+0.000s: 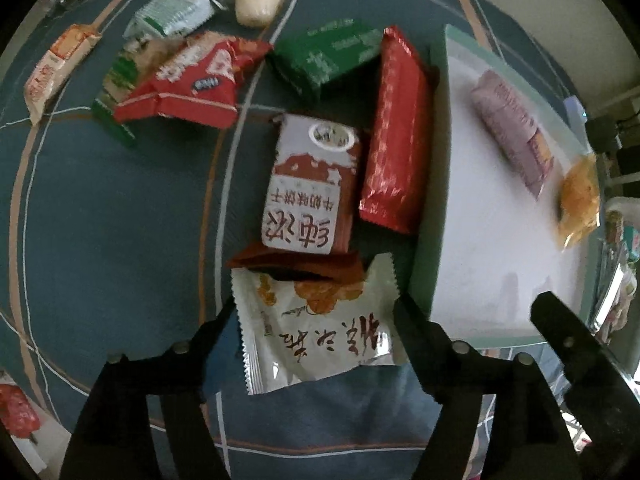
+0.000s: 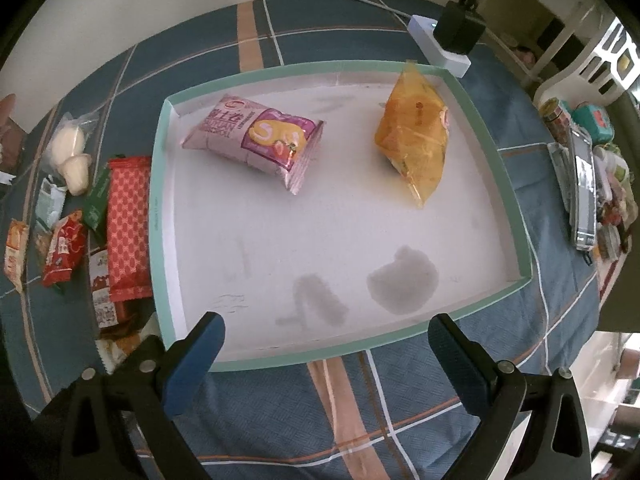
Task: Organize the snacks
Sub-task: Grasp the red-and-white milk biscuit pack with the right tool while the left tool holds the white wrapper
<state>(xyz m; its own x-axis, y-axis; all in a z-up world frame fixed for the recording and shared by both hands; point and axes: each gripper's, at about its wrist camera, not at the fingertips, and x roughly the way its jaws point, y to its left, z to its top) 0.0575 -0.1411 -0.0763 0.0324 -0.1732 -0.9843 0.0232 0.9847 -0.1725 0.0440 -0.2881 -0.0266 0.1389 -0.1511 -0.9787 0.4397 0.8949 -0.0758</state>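
White snack packet (image 1: 316, 320) at bottom center looks light, crinkly (slippery film); left gripper (image 1: 308, 328) spread around it, so pinch mid-body.

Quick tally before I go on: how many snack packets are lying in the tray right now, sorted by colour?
In the tray:
pink packet: 1
yellow-orange packet: 1
Total: 2
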